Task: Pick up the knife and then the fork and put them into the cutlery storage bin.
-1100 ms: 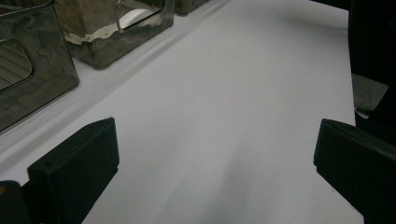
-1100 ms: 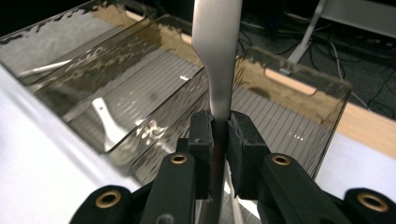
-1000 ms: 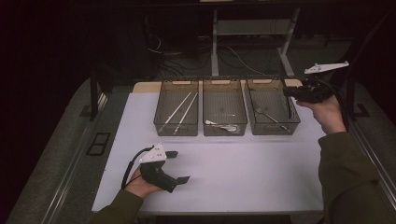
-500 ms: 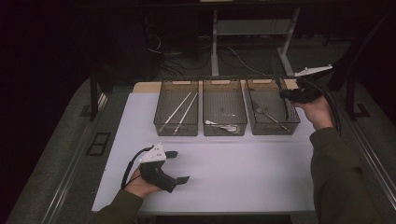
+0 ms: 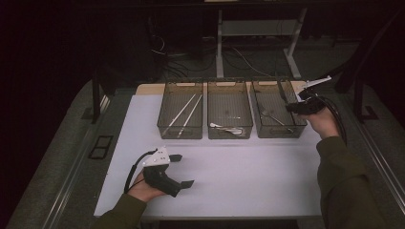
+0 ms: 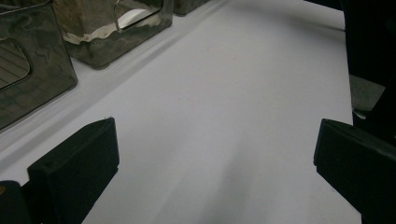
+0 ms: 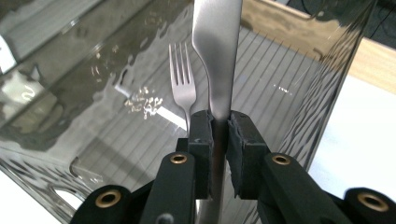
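- Right gripper view: the right tool [image 7: 219, 126] pinches a knife [image 7: 217, 51] upright above the right bin [image 7: 322, 79], a fork [image 7: 182, 88] lying below.
- High view: that bin sits at two o'clock; the left tool [image 5: 179, 170], spread and holding nothing, rests at seven on the counter [image 5: 248, 167].
- Risk: released crooked, the knife may catch the bin wall.

White table [image 5: 248, 176], three bins [image 5: 230, 114]

Right hand-held gripper [image 7: 219, 126] clamped, left [image 5: 184, 171] agape
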A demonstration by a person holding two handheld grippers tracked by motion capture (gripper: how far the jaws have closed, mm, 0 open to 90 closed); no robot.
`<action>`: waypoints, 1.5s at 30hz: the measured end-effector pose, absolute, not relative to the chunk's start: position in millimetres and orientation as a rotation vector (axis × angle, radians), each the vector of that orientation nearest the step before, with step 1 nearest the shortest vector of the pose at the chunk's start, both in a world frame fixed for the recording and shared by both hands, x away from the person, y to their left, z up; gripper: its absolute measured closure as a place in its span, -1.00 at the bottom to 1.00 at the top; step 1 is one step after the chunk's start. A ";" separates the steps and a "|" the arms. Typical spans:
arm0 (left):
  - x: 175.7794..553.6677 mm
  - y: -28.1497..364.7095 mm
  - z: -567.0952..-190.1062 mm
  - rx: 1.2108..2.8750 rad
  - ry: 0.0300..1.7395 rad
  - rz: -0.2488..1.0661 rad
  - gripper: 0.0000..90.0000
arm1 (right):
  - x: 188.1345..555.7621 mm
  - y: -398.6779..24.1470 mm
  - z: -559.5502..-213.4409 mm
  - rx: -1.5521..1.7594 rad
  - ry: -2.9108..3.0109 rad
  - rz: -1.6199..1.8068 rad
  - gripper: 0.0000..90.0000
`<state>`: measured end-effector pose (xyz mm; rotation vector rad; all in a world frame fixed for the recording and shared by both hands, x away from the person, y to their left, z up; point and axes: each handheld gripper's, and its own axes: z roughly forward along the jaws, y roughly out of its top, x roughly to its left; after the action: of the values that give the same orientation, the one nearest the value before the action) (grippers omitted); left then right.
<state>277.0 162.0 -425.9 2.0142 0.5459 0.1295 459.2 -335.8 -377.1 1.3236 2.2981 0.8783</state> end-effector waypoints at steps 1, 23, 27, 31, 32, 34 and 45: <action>277.0 162.0 -425.9 2.013 0.547 0.128 -1.00 | 459.0 -335.2 -378.5 1.330 2.302 0.869 0.78; 277.2 162.0 -426.3 2.018 0.543 0.126 -1.00 | 468.5 -319.3 -389.8 1.329 2.350 0.690 0.75; 277.1 162.1 -426.3 2.018 0.544 0.126 -1.00 | 469.1 -319.9 -390.8 1.358 2.341 0.720 0.75; 277.0 161.6 -426.6 2.015 0.543 0.127 -1.00 | 468.6 -321.8 -388.6 1.361 2.335 0.735 0.75; 277.1 161.6 -426.5 2.015 0.544 0.127 -1.00 | 468.5 -323.0 -388.2 1.362 2.336 0.748 0.73; 277.1 161.6 -426.6 2.015 0.545 0.127 -1.00 | 468.2 -324.2 -387.7 1.369 2.336 0.772 0.70; 276.9 161.6 -426.6 2.017 0.547 0.130 -1.00 | 466.3 -326.6 -381.4 1.432 2.286 0.939 0.24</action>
<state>276.9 161.6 -426.6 2.0169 0.5471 0.1296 466.3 -326.6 -381.4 1.4320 2.2862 0.9389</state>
